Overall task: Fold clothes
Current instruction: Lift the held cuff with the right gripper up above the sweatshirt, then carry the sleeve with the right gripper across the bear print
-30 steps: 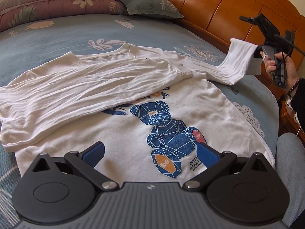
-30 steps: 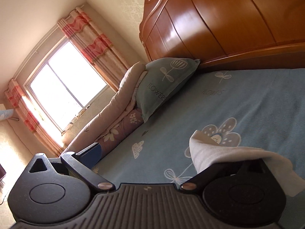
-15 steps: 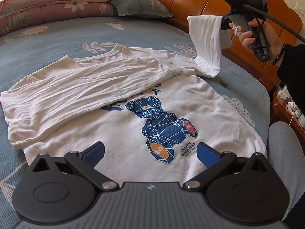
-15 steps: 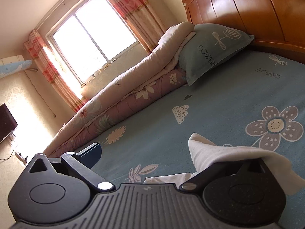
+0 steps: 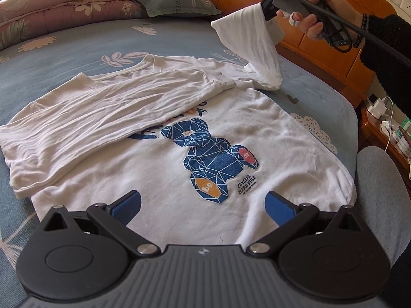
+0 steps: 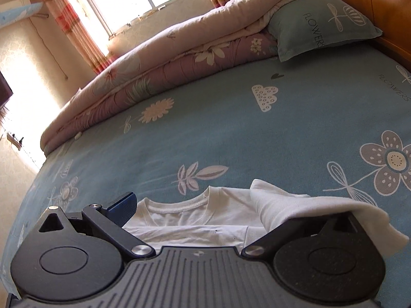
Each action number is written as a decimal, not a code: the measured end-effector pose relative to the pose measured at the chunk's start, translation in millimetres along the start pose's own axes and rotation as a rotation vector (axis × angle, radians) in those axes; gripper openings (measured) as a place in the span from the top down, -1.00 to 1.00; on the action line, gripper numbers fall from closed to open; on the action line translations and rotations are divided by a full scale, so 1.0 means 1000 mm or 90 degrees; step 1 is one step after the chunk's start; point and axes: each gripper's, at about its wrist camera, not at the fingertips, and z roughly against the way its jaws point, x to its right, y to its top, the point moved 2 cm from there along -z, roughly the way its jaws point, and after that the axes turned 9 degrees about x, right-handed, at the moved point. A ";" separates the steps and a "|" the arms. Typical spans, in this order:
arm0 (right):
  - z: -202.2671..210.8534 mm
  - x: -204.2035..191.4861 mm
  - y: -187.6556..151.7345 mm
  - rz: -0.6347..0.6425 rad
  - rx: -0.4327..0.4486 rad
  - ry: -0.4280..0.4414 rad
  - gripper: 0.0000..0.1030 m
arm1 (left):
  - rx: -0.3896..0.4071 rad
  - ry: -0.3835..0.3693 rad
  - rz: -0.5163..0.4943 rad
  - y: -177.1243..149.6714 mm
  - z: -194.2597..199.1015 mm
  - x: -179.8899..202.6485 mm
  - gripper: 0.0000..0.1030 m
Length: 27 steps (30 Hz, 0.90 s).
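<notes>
- The left gripper (image 5: pixel 203 205) hangs with its blue pads spread wide, nothing between them. It hovers just above the hem end of the white T-shirt (image 5: pixel 231 133), not touching it.
- The right gripper (image 5: pixel 267 7) is raised above the far corner of the shirt; its own camera shows the fingers wide apart, with the sleeve (image 6: pixel 290 205) draped over the right finger. Whether the cloth is pinched or only hooked, I cannot tell.
- The right hand (image 5: pixel 316 18) grips the handle from the headboard side, the forearm in a dark sleeve running off to the right.
- The shirt lies flat on the blue flowered bedsheet (image 5: pixel 77 48), print up. Its long axis runs away from the left gripper, with the collar (image 5: pixel 143 64) at the far end and the hem nearest.
- The left side of the shirt is folded over onto the body; the lifted sleeve rises from the far right shoulder up to the right gripper.
</notes>
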 end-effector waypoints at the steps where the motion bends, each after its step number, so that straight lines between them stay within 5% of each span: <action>1: -0.002 -0.004 -0.001 0.012 -0.009 -0.005 -1.00 | 0.002 0.001 0.002 0.000 0.001 -0.001 -0.98; 8: -0.011 -0.030 0.000 0.053 -0.053 -0.009 -1.00 | 0.012 0.004 0.013 0.002 0.005 -0.005 -0.98; 27: -0.029 -0.095 0.002 0.091 -0.045 0.057 -1.00 | 0.005 0.015 0.018 -0.001 0.009 -0.009 -0.98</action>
